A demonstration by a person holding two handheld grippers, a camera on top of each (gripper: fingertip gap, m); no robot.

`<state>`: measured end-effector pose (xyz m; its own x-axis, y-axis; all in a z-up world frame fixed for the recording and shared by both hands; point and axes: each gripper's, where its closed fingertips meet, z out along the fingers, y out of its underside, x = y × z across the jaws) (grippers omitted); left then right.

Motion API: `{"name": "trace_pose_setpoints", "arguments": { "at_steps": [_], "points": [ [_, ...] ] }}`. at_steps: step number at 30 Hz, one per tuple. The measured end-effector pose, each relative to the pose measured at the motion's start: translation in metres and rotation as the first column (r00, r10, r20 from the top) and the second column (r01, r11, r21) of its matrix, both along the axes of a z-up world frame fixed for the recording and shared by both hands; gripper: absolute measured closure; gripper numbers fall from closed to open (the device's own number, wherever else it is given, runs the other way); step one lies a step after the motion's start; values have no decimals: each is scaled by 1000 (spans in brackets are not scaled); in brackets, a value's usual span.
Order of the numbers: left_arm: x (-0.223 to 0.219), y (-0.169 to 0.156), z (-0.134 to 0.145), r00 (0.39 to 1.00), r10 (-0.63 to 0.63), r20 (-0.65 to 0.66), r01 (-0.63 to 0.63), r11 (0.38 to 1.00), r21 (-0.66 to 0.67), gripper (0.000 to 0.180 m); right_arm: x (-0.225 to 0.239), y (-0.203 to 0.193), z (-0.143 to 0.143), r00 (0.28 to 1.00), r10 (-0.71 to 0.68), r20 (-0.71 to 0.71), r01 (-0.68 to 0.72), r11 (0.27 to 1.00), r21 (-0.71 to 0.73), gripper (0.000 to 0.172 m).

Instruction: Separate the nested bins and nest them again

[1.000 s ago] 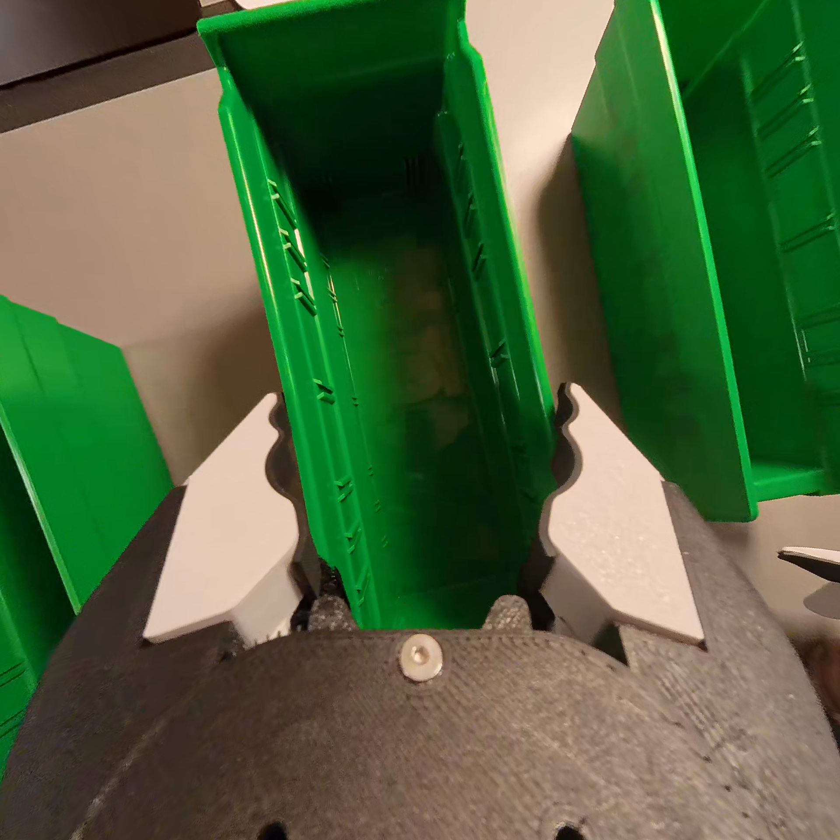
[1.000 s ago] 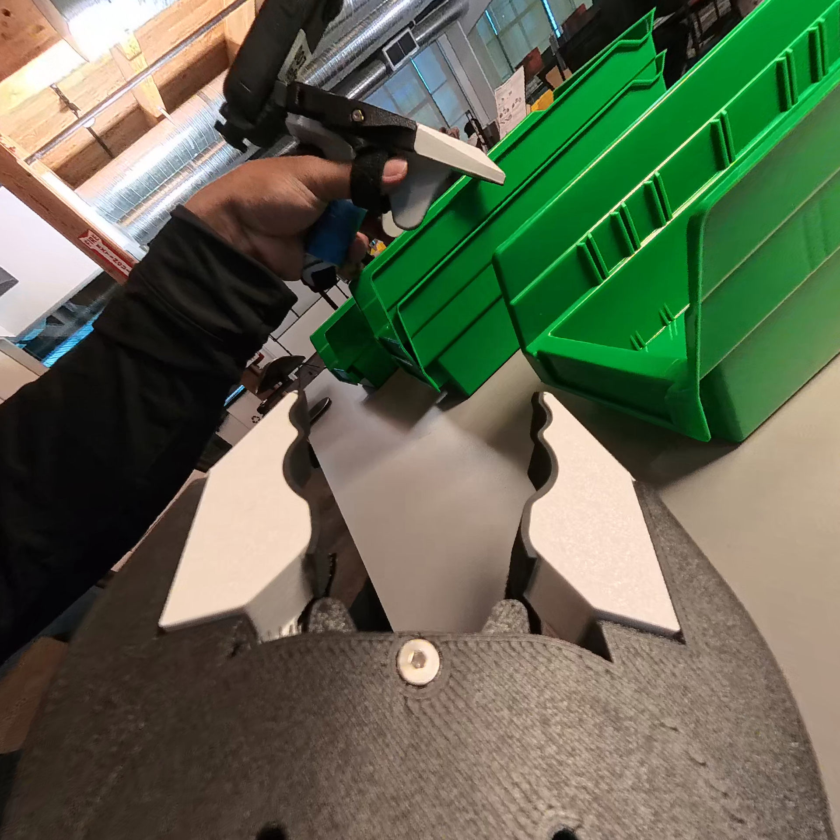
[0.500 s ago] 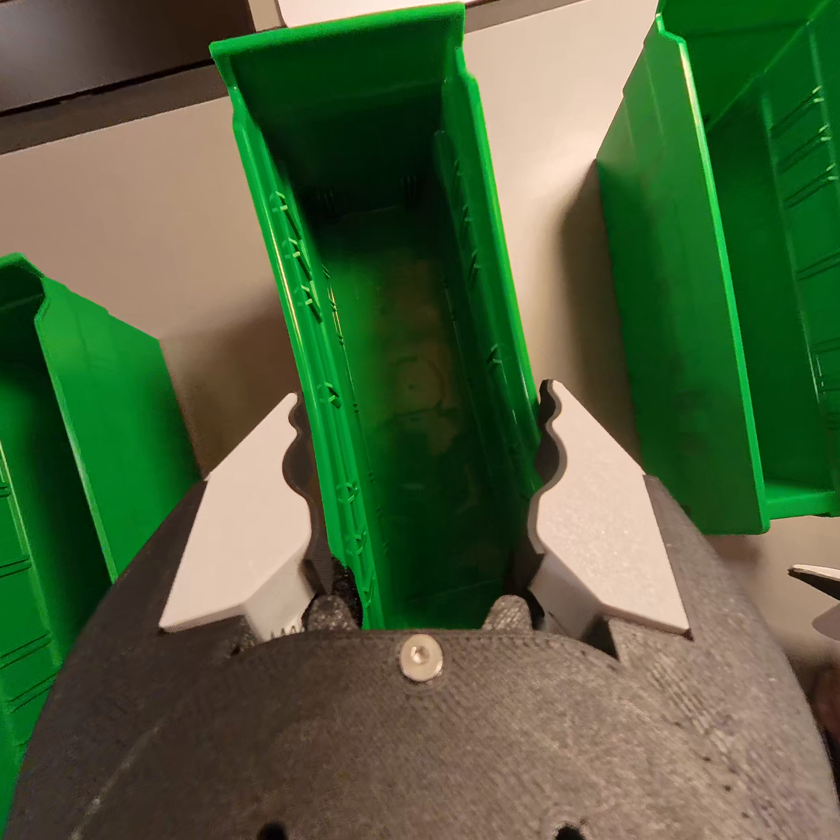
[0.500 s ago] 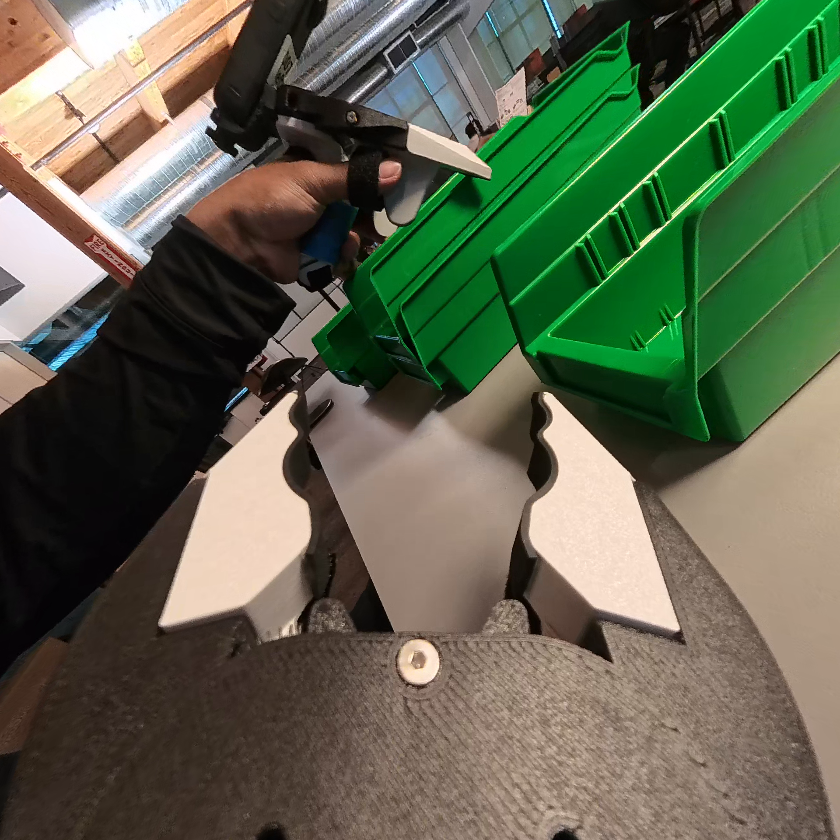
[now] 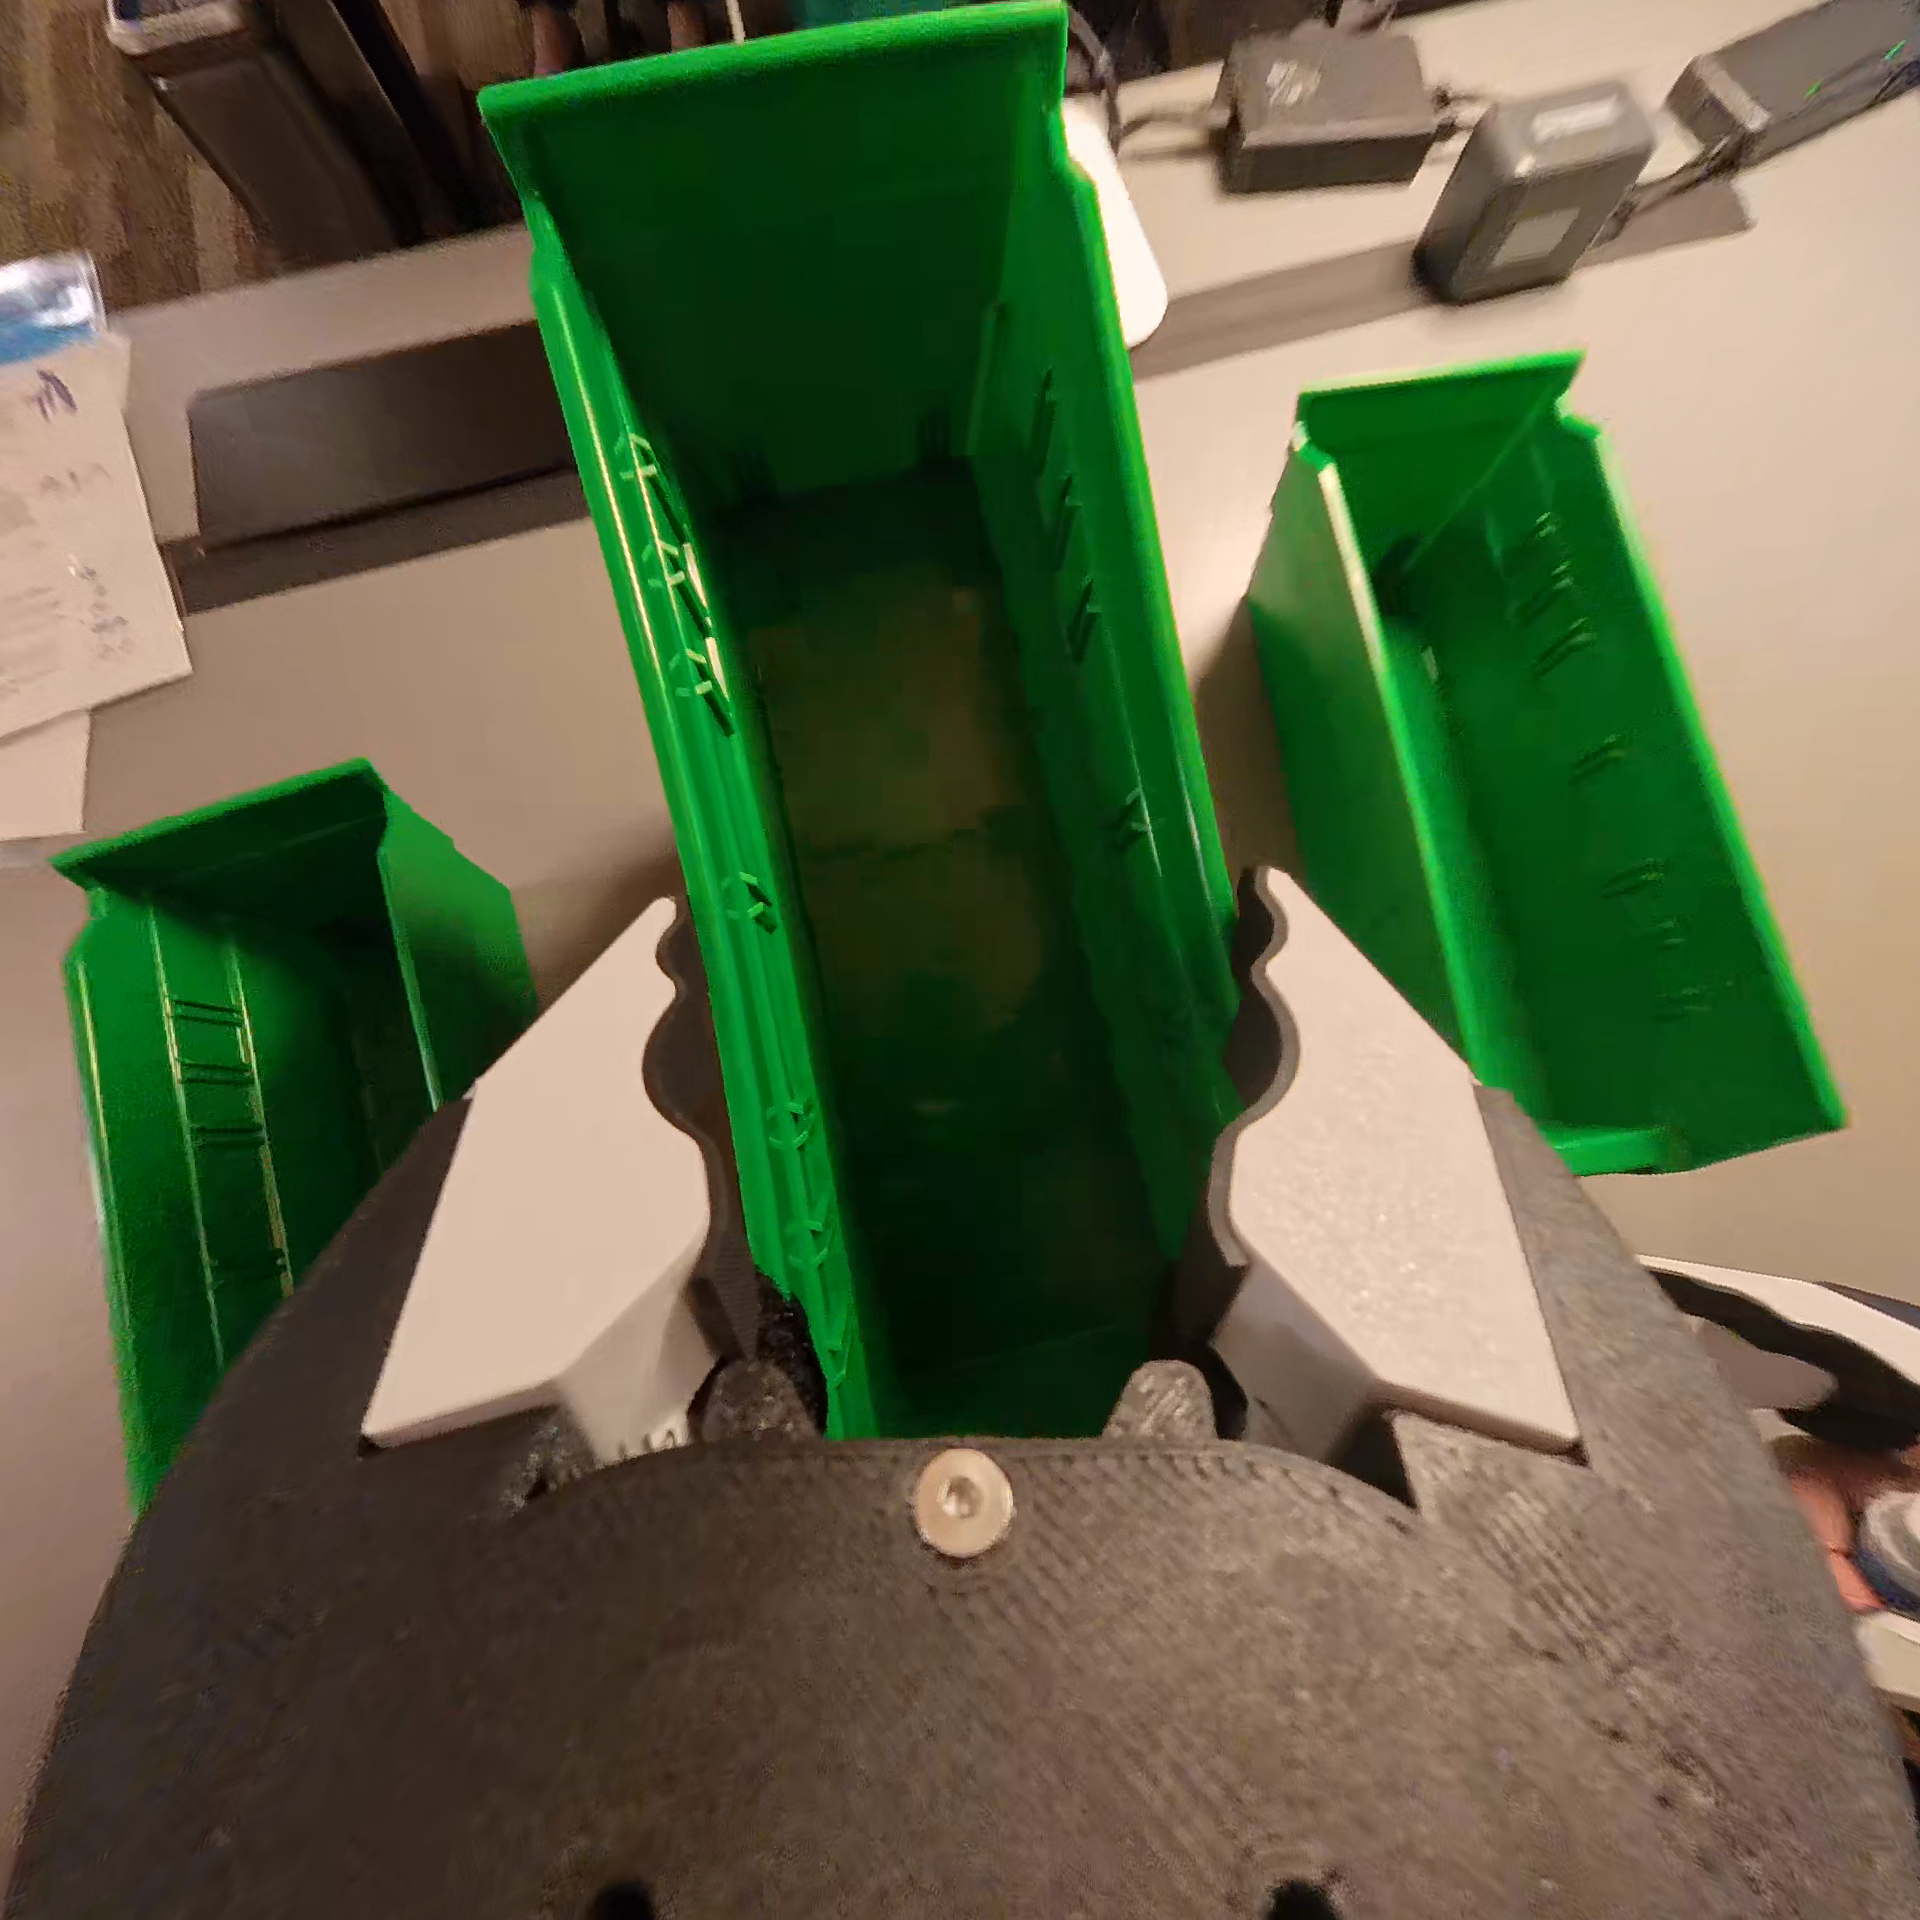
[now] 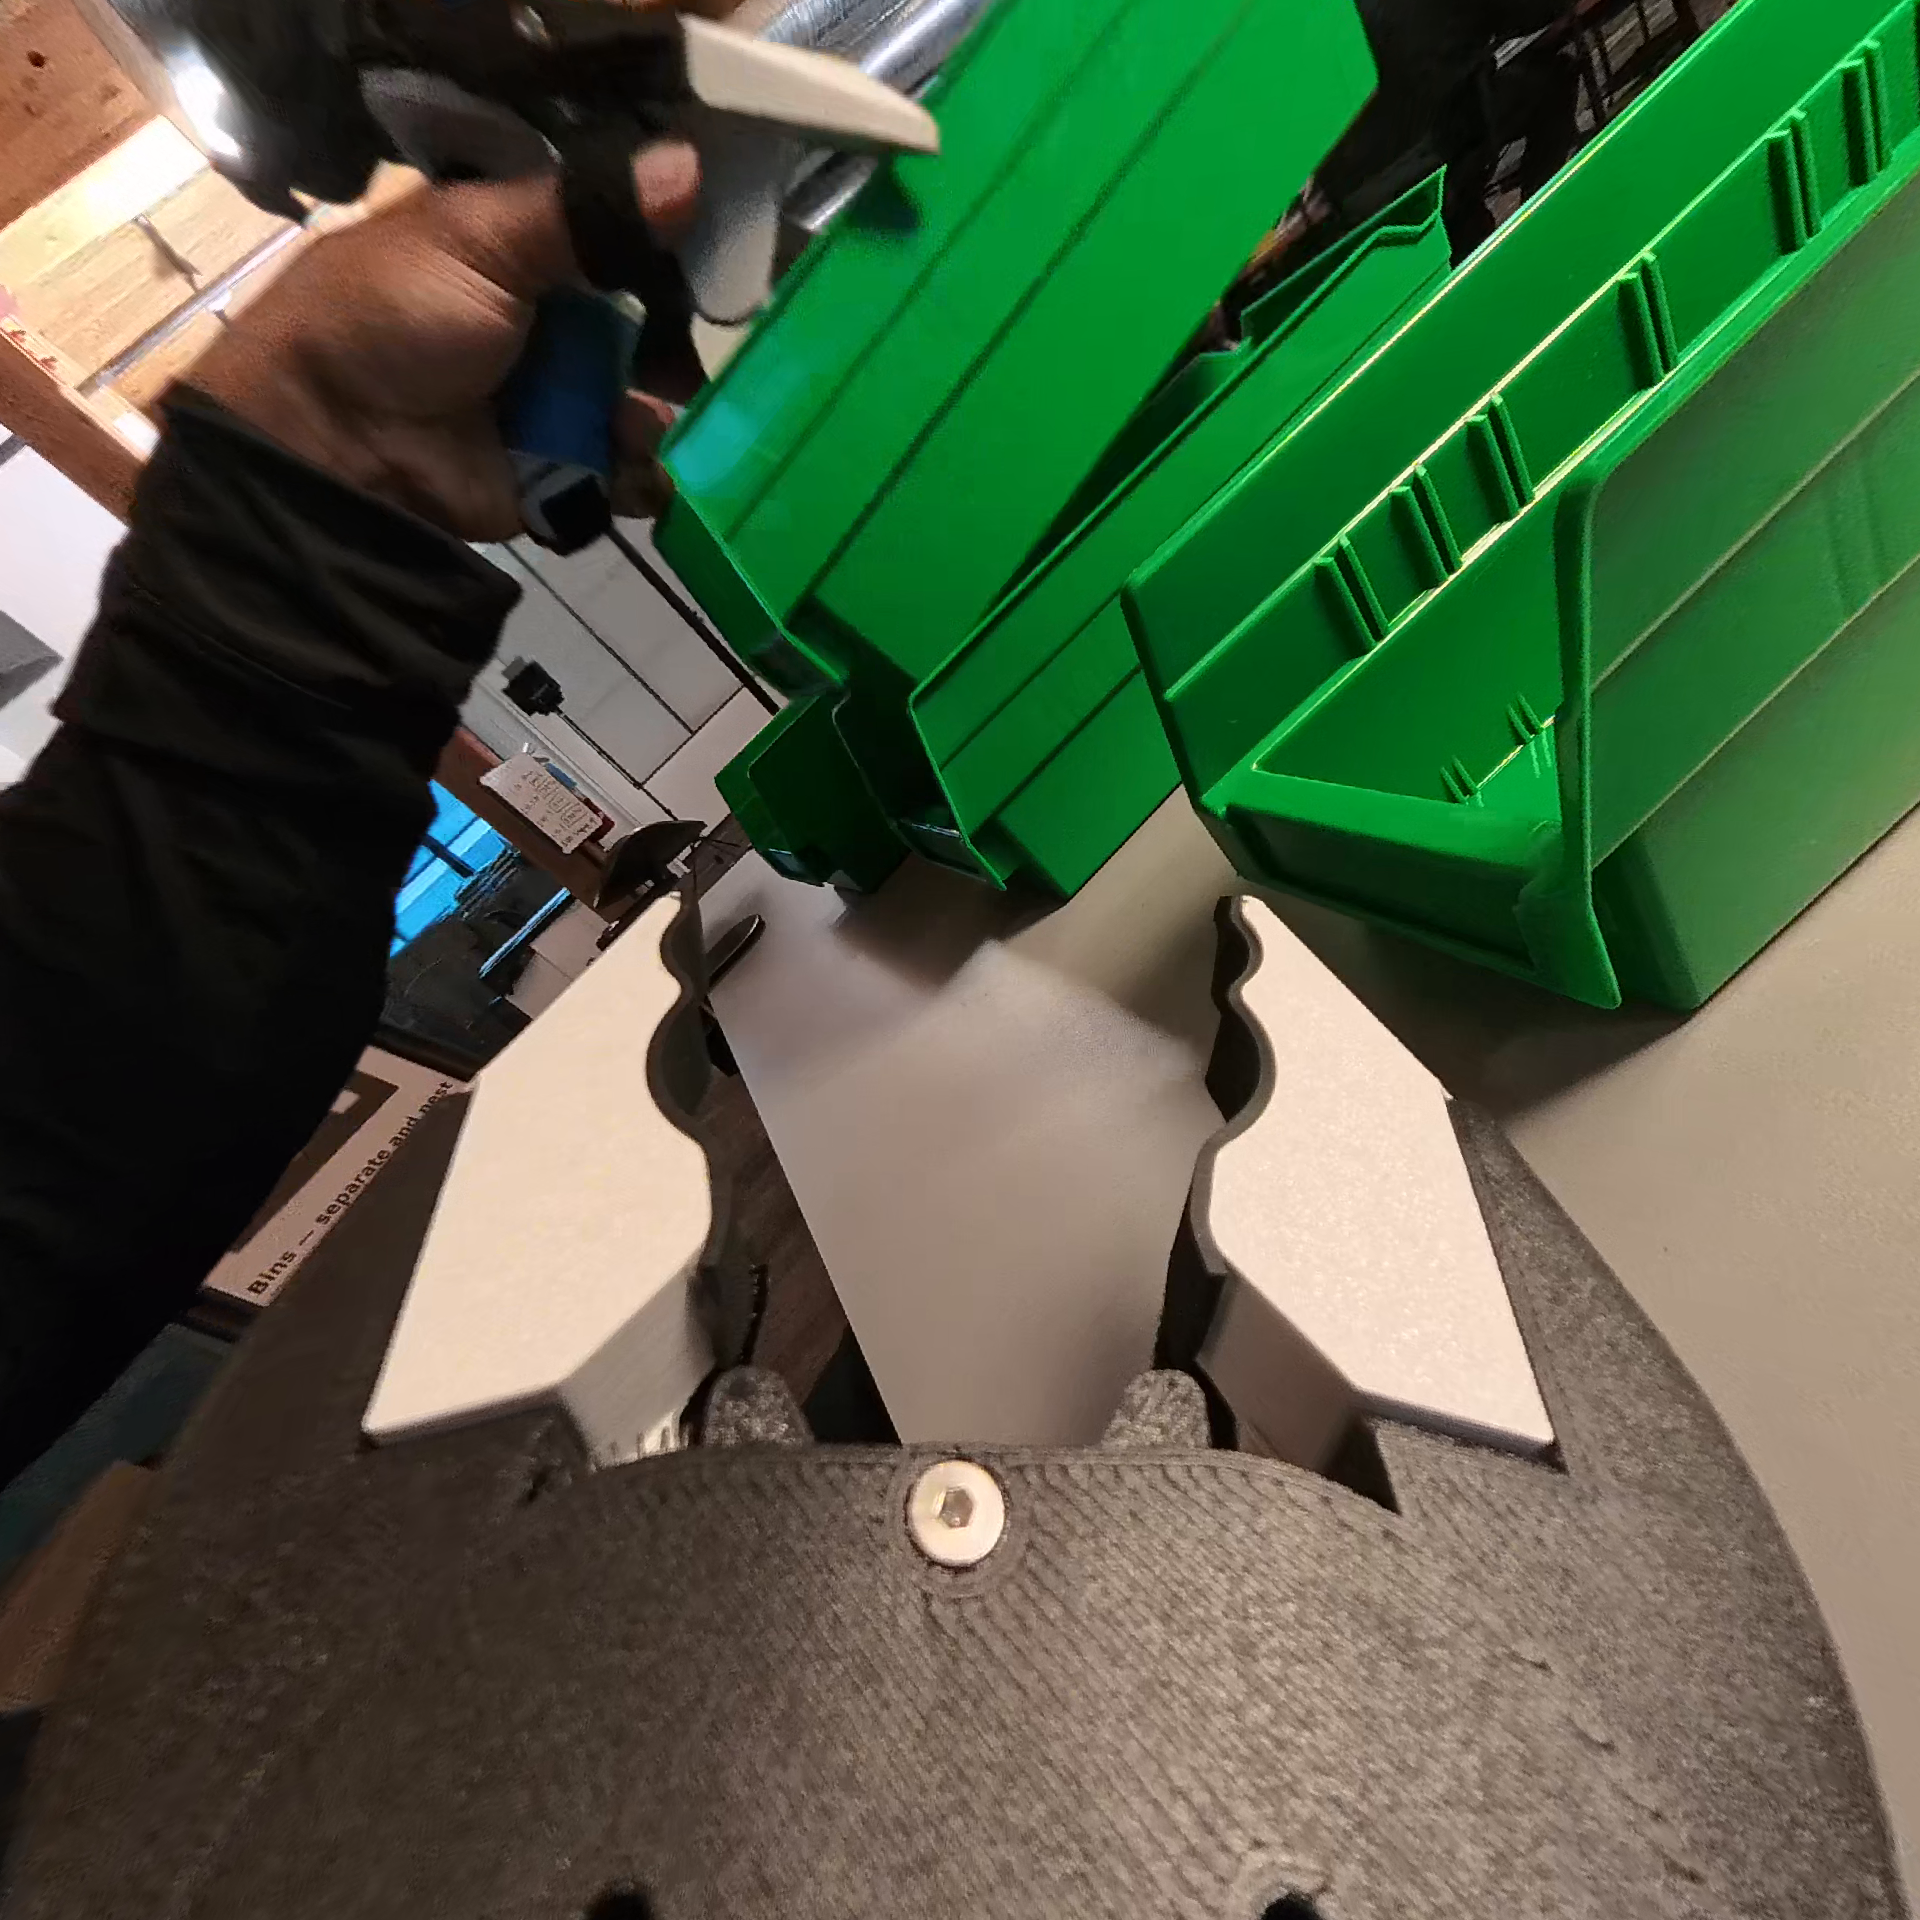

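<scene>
Item: green bin, long, held lengthwise between the left gripper fingers, both pads pressed on its side walls, raised off the table.
Count, left wrist view: three green bins; one held, one left of the gripper, one right of it.
Right gripper: spread wide, nothing between its fingers, low over the table, bins beyond its fingertips.

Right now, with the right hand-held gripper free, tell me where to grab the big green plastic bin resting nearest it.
Take the big green plastic bin across its two long side walls, near the low scooped front, coming down from above with the right hand-held gripper. It sits upright, open top up, and its walls probably offer parallel faces.
</scene>
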<state>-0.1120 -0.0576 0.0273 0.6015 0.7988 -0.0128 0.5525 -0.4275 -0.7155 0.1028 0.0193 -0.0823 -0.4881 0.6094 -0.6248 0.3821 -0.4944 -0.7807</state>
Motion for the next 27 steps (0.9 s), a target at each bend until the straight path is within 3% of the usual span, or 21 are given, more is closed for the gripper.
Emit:
{"name": "trace_pose_setpoints", "arguments": {
  "at_steps": [4, 8, 19, 27],
  "points": [
    [23, 29, 27, 998, -70, -7, 71, 995, 70, 79, -1, 0, 0, 1000, -1, 4, 1, 1000, 2, 73],
    [45, 65, 30, 989, -145, 28, 139, 980, 144, 79, 1, 0, 1, 1000, -2, -5, 2, 1000, 1, 73],
    [31, 96, -49, 985, -87, 146, 77, 994, 73, 79, 1, 2, 2, 1000, 8, -2, -8, 999, -34, 73],
    [52, 144, -73, 975, -127, 180, 104, 986, 131, 77, 2, 4, 5, 1000, 3, -18, -4, 999, -46, 73]
  ]
}}
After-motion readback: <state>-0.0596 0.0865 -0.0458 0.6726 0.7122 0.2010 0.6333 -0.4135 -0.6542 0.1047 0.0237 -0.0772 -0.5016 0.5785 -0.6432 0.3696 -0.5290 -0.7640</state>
